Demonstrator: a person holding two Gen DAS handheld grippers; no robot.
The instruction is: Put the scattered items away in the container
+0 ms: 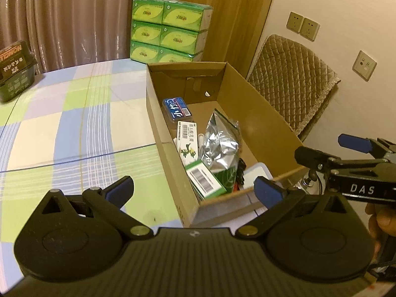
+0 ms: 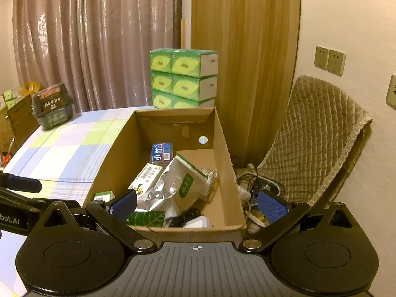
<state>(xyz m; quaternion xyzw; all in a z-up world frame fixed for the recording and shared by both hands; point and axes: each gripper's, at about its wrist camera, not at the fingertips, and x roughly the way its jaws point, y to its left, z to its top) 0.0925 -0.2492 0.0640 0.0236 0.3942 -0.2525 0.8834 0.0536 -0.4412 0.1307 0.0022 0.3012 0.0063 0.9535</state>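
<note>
The table [image 1: 61, 113], under a checked cloth, carries the box [image 1: 257, 113], and every place below is given from that box. It sits at the table's right edge, open top upward, presumably so both tools can reach in from the near side.

Behind the box, against the curtain, stands a stack of green tissue packs [image 1: 168, 29]; to its right, off the table, is a chair with a quilted cover [image 1: 292, 79]. Far to the box's left sits a dark tub [image 1: 14, 71], well apart from it and probably not part of the job.

The task's things lie inside the box, heaped toward its near end: a silver pouch [image 1: 220, 143] propped upright in the middle, a white carton [image 1: 188, 141] against the left wall, a blue pack [image 1: 177, 107] beyond it, and a green barcode box [image 1: 205, 180] in the near left corner. No loose item shows on the cloth left of the box, so the tidying looks close to done.

The left gripper [image 1: 193, 189] hovers over the box's near left corner with its jaws spread wide and nothing between them. The right gripper [image 2: 198, 204] hangs over the near wall, likewise agape and empty. Both being empty above the box suits a drop just finished or a check of the contents.
</note>
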